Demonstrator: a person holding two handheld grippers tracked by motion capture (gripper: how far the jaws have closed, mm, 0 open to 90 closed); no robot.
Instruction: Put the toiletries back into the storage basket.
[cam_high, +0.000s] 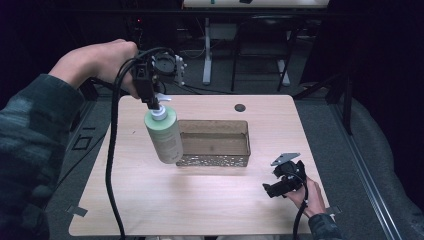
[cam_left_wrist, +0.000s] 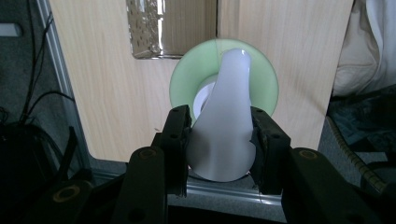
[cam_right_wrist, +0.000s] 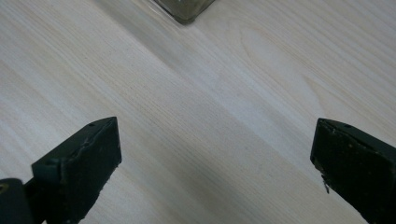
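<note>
The left claw (cam_high: 152, 100) is up in the air above the far left part of the counter (cam_high: 200, 200), held by the person's left hand (cam_high: 102, 60), and it pinches the white pump head (cam_left_wrist: 223, 121) of a pale green bottle (cam_high: 165, 135). The bottle hangs below the claw, clear of the counter, its base tilted a little toward the near side, just to the left of a brown tray (cam_high: 214, 142). In the high view the bottle's lower right side overlaps the tray's left end; whether they touch cannot be told.

In the left gripper view, the 2 black jaws press on either side of the pump head, with the spout pointing up the picture and the green shoulder of the bottle ringing it behind. Past the bottle lie the light wooden counter top and a corner of the tray, whose wall shows a perforated pattern.

The tray sits near the middle of the counter, long side across, and looks empty in the high view. A small dark round hole (cam_high: 240, 107) marks the counter behind it.

The right claw (cam_high: 270, 190) is low at the near right of the counter, held in the right hand (cam_high: 302, 195), well apart from the tray. In the right gripper view its 2 jaws stand wide apart with nothing between them but bare wood, and 1 corner of the tray (cam_right_wrist: 184, 9) shows at the top edge.
</note>
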